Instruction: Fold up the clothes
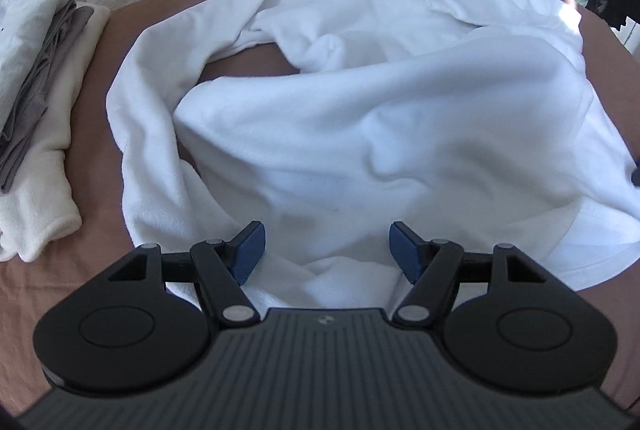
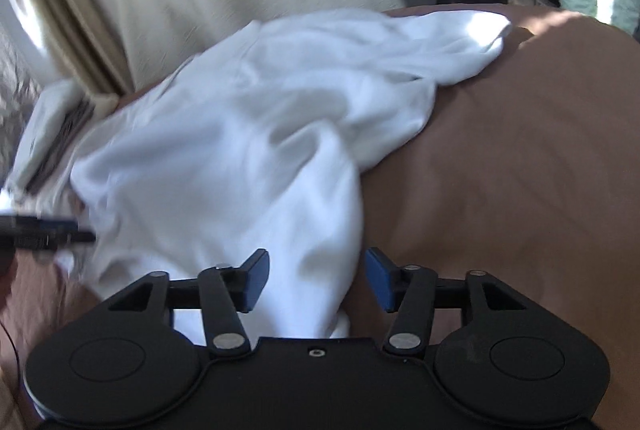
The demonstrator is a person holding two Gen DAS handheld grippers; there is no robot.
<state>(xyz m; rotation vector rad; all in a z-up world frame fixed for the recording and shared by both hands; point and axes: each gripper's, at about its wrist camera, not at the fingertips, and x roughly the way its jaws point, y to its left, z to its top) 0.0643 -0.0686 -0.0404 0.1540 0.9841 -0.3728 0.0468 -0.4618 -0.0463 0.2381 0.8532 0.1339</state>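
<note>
Left wrist view: a white garment is seen lying rumpled on a brown-covered surface, probably a bed, with a long sleeve curved round its left side and a stack of folded clothes set just beside it at the left. The left gripper is held over the near hem with its fingers spread and nothing pinched. In the blurred right wrist view, the right gripper is likewise seen spread, a hanging fold of the garment lying between its fingers though not clamped, as far as can be told. The cloth is judged soft, light, limp and fleecy; a firm pinch at the hem corners or shoulder seams is advised, since single layers may slip or bunch.
</note>
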